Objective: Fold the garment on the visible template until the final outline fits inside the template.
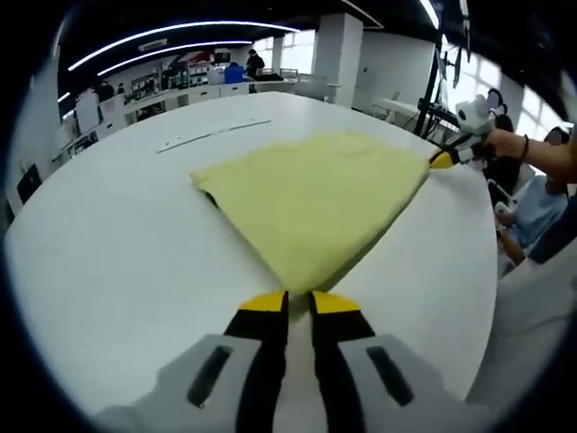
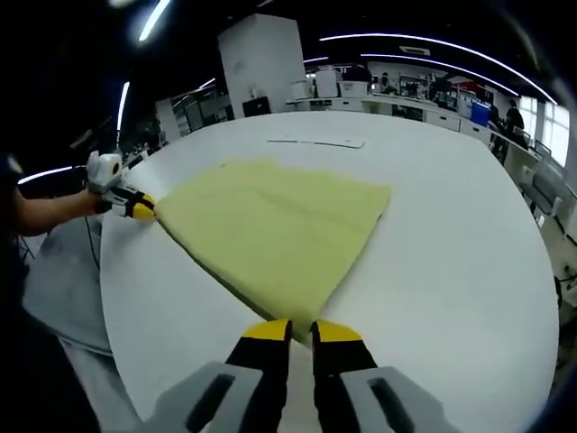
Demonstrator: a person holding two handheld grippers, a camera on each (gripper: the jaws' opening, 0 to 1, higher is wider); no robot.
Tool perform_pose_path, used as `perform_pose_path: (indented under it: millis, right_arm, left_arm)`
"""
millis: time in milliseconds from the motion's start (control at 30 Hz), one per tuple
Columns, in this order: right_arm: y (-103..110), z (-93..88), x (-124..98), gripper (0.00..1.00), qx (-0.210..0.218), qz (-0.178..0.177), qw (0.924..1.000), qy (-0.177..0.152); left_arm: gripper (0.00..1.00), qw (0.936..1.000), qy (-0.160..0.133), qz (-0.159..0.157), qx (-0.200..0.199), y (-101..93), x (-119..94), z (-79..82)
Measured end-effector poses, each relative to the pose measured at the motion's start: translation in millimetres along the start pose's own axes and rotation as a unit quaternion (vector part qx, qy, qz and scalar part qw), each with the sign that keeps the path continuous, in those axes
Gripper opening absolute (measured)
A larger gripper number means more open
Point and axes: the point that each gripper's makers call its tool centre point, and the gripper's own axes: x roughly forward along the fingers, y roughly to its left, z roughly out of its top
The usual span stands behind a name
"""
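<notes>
A pale yellow garment lies folded flat on the white table. Its near corner runs into my left gripper, whose yellow-tipped jaws are shut on it. At the right, my right gripper pinches the garment's other corner, held by a person's hand. In the right gripper view the same garment narrows to a point in my right gripper, shut on that corner. The left gripper holds the far left corner there.
A thin dark line or strip lies on the table beyond the garment, also seen as a strip in the right gripper view. A person stands at the table's right edge. Desks and shelves stand far behind.
</notes>
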Motion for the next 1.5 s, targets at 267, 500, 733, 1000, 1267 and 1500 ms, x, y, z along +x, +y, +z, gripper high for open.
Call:
perform_pose_path:
  millis: [267, 500, 733, 1000, 1267, 1500]
  right_arm:
    - [1.3, -2.0, -1.8, 0.00, 0.005, 0.002, 1.0000, 0.003]
    - [3.9, -6.1, -4.9, 0.00, 0.007, 0.005, 0.9999, 0.008]
    - [7.6, -11.3, -9.8, 0.00, 0.007, 0.005, 0.9999, 0.010]
    - [14.7, -18.9, -16.6, 0.00, 0.008, 0.008, 0.9999, 0.012]
    - [21.0, -24.3, -19.2, 0.00, 0.014, 0.013, 0.9997, 0.012]
    - [23.7, -23.5, -18.6, 0.00, 0.023, 0.017, 0.9995, 0.009]
  left_arm:
    - [0.00, 1.0000, 0.002, 0.003, -0.003, 1.3, -0.6, -1.7]
    - [0.00, 1.0000, 0.001, 0.008, -0.005, -0.9, -5.1, -4.0]
    - [0.00, 1.0000, 0.003, 0.007, -0.005, -6.7, -10.4, -9.1]
    - [0.00, 0.9999, 0.004, 0.005, -0.012, -16.1, -17.5, -17.2]
    - [0.00, 0.9997, 0.005, 0.012, -0.020, -17.3, -19.9, -22.4]
    - [0.07, 0.9981, -0.009, 0.006, -0.060, -18.7, -20.8, -22.8]
